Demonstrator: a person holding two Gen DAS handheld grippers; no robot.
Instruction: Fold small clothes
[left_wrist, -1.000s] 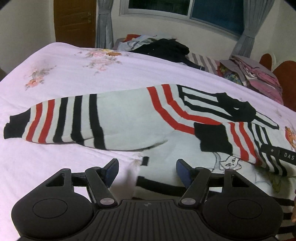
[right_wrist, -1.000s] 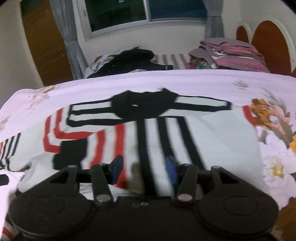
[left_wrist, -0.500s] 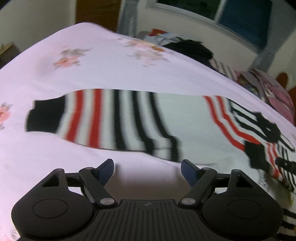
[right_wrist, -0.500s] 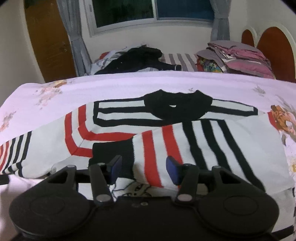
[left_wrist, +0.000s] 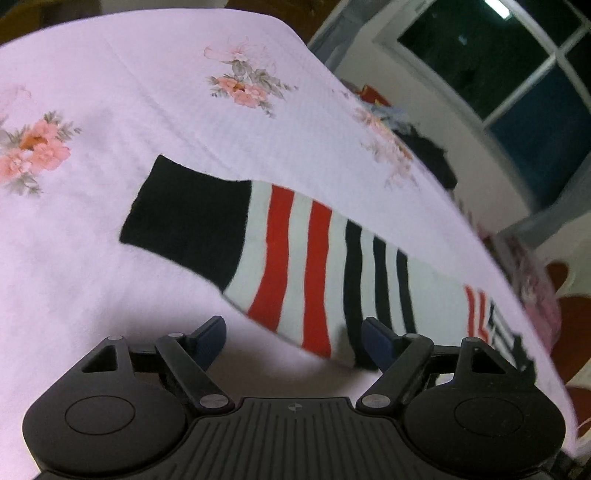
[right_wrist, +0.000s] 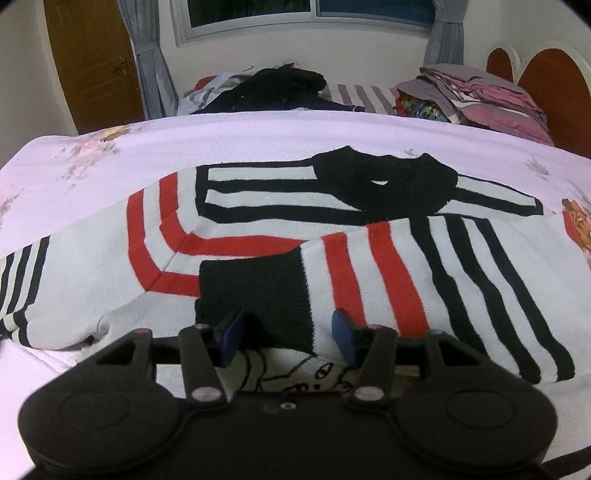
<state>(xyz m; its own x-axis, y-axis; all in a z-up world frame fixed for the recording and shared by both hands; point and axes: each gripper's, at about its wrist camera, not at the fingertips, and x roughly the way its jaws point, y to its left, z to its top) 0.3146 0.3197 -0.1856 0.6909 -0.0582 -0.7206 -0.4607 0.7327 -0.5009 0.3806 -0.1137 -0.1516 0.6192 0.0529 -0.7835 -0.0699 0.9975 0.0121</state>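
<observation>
A white sweater with red and black stripes and a black collar is lying spread across a pale pink, flower-printed bedspread. One sleeve is lying folded across the chest, its black cuff resting near the middle of the body. The other sleeve is stretching straight out over the bedspread, ending in its own black cuff.

Beyond the bed's far edge, a loose heap of dark clothes is sitting beside a stack of folded pink and grey garments. Grey curtains are framing a dark window, with a brown wooden door to the left in the right wrist view and a red-brown headboard rising on the right.

The left gripper is hovering over the outstretched sleeve with its jaws spread wide, having just been opening; nothing is pinched, though the sleeve's lower edge is passing close by the right-hand blue pad. The right gripper is standing partly spread just above the folded cuff, its jaws having just been opening slightly; the cuff's edge is showing between the blue pads, which are not pressing on it.
</observation>
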